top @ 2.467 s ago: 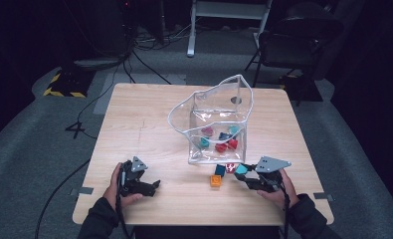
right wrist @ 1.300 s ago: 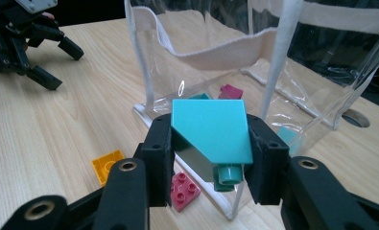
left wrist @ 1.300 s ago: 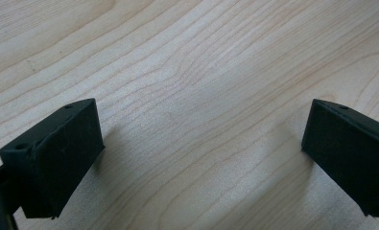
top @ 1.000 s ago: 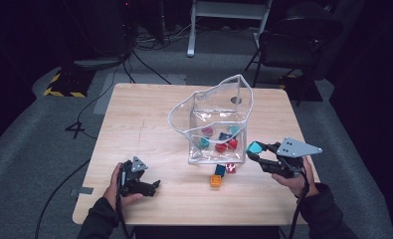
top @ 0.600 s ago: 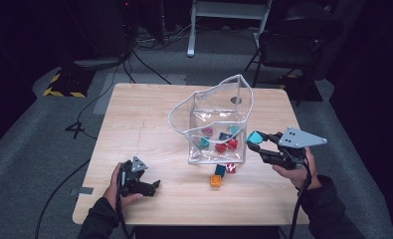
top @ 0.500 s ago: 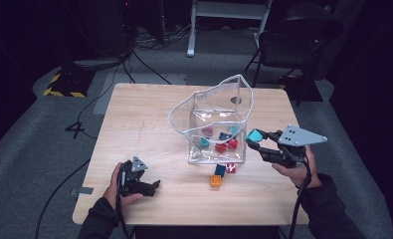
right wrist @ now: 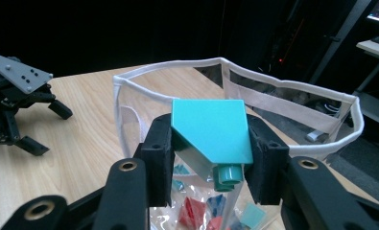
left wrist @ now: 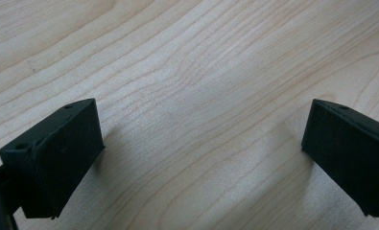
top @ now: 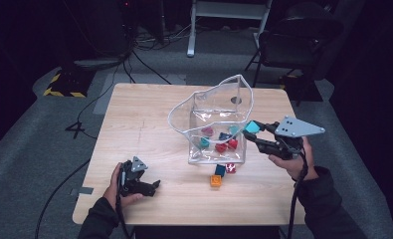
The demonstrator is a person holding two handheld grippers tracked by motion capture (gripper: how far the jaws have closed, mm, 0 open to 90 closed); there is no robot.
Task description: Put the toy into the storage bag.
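r gripper (right wrist: 210,158) clamped on teal block (right wrist: 211,128), held at rim of clear bag (top: 211,127). l gripper (top: 151,185) jaws wide, nothing between, low over table (top: 149,114).

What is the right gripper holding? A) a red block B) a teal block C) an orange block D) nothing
B: the right gripper is clamped on a teal block, up by the clear bag's rim.
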